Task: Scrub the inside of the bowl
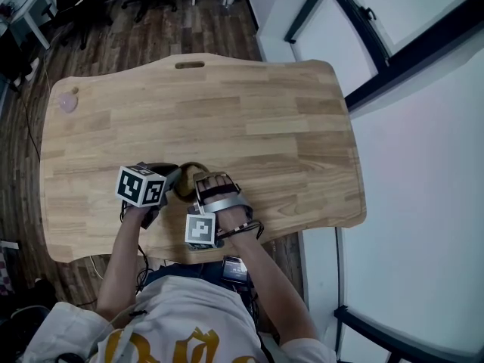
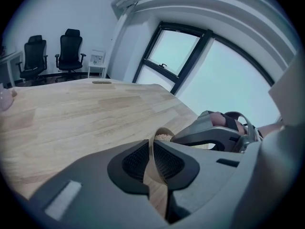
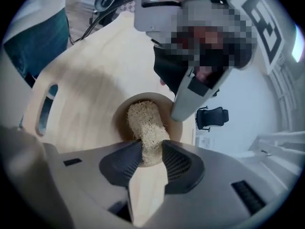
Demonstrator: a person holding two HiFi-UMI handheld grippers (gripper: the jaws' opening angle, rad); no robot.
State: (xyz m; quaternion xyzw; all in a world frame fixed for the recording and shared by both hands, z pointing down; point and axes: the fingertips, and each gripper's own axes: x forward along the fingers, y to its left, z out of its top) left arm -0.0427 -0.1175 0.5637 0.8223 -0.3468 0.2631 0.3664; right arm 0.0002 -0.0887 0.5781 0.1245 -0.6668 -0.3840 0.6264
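A small brown wooden bowl (image 1: 187,174) stands near the front edge of the wooden table (image 1: 249,119). My left gripper (image 1: 171,181) is at its left side, shut on the bowl's thin rim (image 2: 151,152), which stands upright between the pads. My right gripper (image 1: 204,190) reaches in from the front, shut on a tan loofah scrubber (image 3: 145,128). The scrubber's far end lies inside the bowl (image 3: 120,120) against its bottom. In the right gripper view the left gripper (image 3: 190,97) stands over the bowl's far rim. In the left gripper view a bit of the scrubber (image 2: 164,137) shows over the rim, beside the right gripper (image 2: 214,133).
A small pink object (image 1: 69,101) lies at the table's far left corner. A handle slot (image 1: 190,65) is cut near the far edge. Office chairs (image 2: 71,49) stand on the floor beyond the table. A window wall (image 1: 408,127) runs along the right.
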